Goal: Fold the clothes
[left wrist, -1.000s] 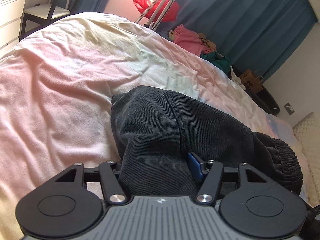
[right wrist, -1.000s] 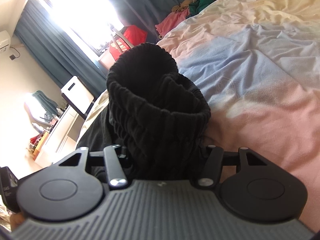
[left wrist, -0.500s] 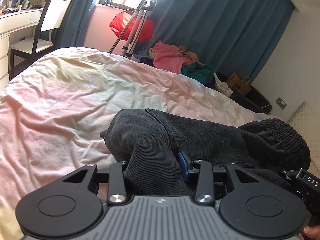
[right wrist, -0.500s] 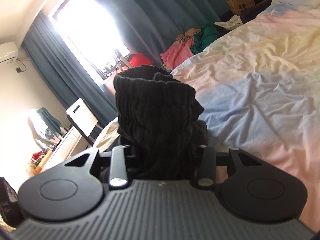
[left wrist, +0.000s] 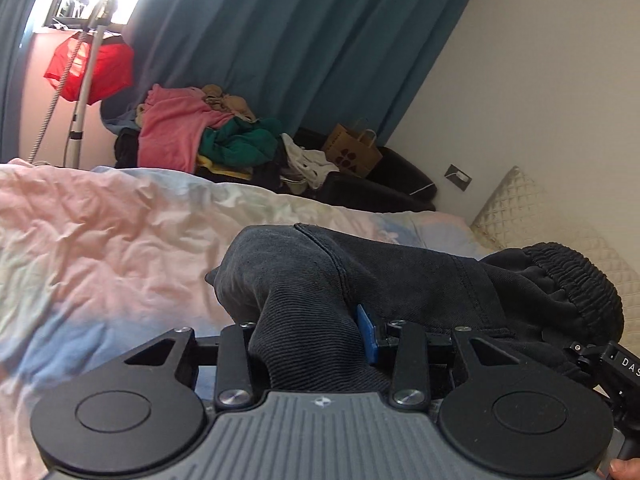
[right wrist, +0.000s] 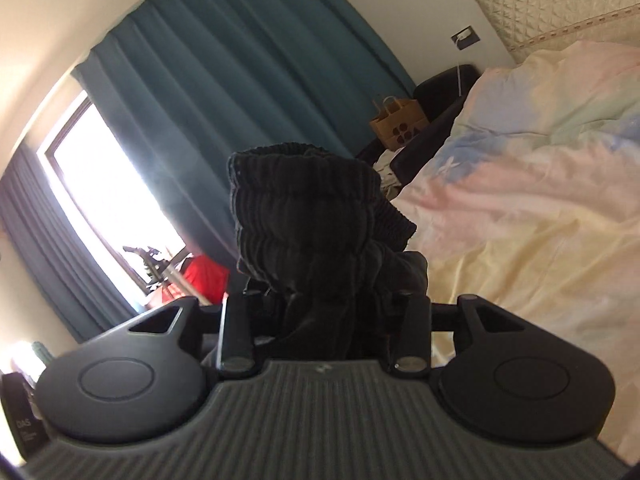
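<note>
Nearest in the left wrist view, the left gripper (left wrist: 316,332) is clamped on a bunch of dark denim-like trousers (left wrist: 400,276); a blue pad (left wrist: 366,338) presses into the cloth. In the right wrist view, the right gripper (right wrist: 324,312) is closed on the gathered elastic waistband (right wrist: 304,216) of the same garment, which stands up above the jaws. The trousers hang between the two grippers, raised over the pastel bedspread (left wrist: 100,240).

Judgement: the cloth is soft and limp, moderately heavy, with a seam that will guide a crease. It is not slippery. The waistband is thick and offers the firmest hold; thin single layers may slide.

Farther off lie a clothes pile (left wrist: 192,136), a paper bag (left wrist: 352,152) and teal curtains (left wrist: 280,40).
</note>
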Demonstrator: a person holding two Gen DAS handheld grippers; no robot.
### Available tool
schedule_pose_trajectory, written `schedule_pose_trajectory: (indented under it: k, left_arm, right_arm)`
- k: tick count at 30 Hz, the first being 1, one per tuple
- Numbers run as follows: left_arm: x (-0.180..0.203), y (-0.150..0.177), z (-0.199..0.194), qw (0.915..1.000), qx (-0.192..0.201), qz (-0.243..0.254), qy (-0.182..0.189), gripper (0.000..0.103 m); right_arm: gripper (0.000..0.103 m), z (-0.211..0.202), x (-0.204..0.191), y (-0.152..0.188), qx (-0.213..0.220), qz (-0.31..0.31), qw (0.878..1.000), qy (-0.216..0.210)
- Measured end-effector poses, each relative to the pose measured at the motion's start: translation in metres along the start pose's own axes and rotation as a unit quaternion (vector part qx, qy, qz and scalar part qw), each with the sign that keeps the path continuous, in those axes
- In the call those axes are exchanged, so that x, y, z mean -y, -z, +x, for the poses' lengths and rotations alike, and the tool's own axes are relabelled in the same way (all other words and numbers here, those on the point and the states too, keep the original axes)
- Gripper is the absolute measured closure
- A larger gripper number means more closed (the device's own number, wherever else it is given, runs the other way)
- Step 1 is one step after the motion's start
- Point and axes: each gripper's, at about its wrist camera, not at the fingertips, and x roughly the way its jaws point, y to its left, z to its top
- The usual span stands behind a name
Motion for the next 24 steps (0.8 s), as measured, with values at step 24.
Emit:
schedule_pose_trajectory:
  k: [24]
  left_arm:
    - [0.008, 0.085, 0.247, 0.9883, -0.122, 0.082, 0.040, 0.063]
  right_arm:
    - [0.058, 0.059, 0.197, 0.045, 0.006, 0.107, 0.988, 0.110]
